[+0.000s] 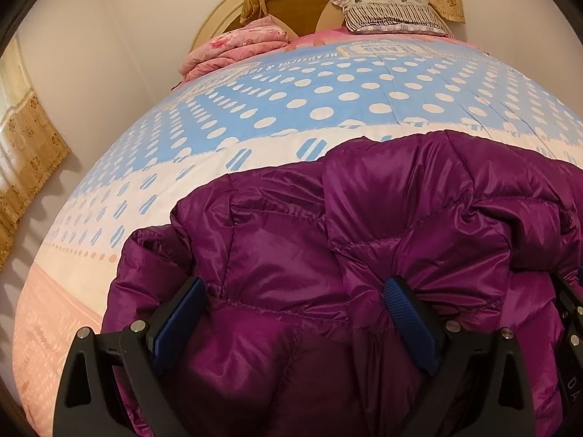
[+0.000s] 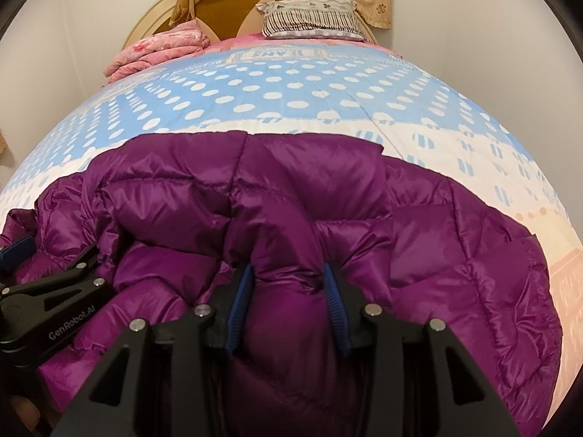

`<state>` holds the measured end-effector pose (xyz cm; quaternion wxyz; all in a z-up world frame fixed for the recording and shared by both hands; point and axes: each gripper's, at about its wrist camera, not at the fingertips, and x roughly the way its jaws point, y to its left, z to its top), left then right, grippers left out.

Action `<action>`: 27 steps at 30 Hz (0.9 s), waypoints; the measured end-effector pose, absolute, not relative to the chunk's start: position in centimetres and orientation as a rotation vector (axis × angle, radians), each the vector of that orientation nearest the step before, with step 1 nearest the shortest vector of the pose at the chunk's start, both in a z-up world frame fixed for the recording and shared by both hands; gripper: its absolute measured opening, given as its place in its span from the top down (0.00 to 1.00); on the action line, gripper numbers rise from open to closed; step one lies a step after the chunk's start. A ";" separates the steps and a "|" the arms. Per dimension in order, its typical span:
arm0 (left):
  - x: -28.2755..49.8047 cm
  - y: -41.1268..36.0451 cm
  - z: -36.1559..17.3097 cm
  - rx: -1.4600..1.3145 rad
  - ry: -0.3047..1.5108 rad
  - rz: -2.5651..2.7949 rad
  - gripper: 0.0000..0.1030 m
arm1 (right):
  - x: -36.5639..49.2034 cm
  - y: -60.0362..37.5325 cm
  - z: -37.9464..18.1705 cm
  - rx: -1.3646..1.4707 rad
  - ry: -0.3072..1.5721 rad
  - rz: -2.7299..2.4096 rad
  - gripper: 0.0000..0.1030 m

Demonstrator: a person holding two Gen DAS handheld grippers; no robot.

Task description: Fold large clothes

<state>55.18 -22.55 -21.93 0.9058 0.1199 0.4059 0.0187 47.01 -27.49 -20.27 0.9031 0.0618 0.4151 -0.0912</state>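
Left wrist view: the left gripper (image 1: 295, 291) has its jaws spread wide around a thick bulge of the purple down jacket (image 1: 364, 225), and the blue pads (image 1: 182, 317) press into the quilted fabric on either side, so the garment fills the whole gap between them. Beyond the jaw tips the jacket lies bunched on the polka-dot bedspread (image 1: 309, 91), which stretches ahead toward the headboard (image 1: 302, 11). Far ahead of the jaws and to their left sits a folded pink blanket (image 1: 237, 47); far ahead and to their right rests a striped pillow (image 1: 393, 14). A patterned curtain (image 1: 32, 138) hangs well off to the left of the jaws. Right wrist view: the right gripper (image 2: 288, 284) has its jaws drawn much closer together, pinching a narrow ridge of the same jacket (image 2: 255, 189) between the blue pads (image 2: 240, 302). The garment spreads out on both sides of these jaws and ahead of them over the bedspread (image 2: 291, 83). The left gripper (image 2: 54, 291) appears just to the left of the right jaws, resting against the jacket.
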 end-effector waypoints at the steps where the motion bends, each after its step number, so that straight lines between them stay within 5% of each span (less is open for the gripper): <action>1: 55.2 -22.6 -21.9 0.246 0.839 0.038 0.04 | 47.0 -27.5 -20.3 0.126 0.858 -0.190 0.57; 27: 55.2 -22.6 -22.0 0.253 0.840 0.040 0.04 | 47.3 -27.4 -20.4 0.114 0.864 -0.198 0.56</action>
